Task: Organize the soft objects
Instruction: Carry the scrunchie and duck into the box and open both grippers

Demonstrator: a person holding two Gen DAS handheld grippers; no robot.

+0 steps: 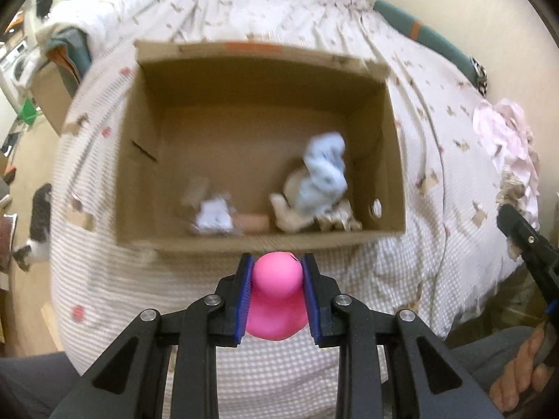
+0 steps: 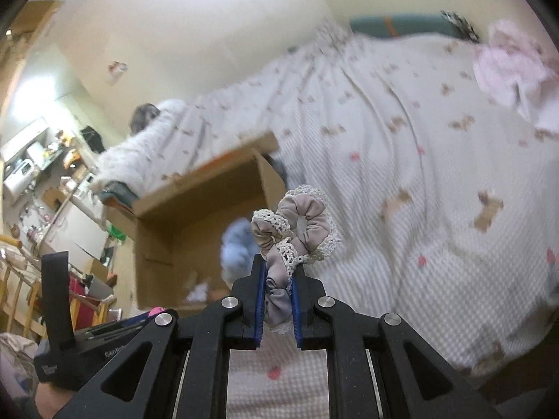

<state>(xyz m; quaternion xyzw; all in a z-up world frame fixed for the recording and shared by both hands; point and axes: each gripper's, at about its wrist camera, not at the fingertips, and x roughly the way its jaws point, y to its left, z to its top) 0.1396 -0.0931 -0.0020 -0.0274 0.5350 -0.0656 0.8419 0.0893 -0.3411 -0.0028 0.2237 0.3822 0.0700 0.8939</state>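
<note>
My left gripper is shut on a pink soft toy, held just short of the near wall of an open cardboard box on the bed. Inside the box lie a light blue cloth, a beige soft item, a small white-blue item and a peach piece. My right gripper is shut on a grey scrunchie with white lace trim, held above the bed to the right of the box. The right gripper also shows at the left wrist view's right edge.
The bed has a white checked cover with small prints. A pink crumpled cloth lies on its right side, also in the right wrist view. A teal cushion lies by the wall. A fluffy white blanket lies far left.
</note>
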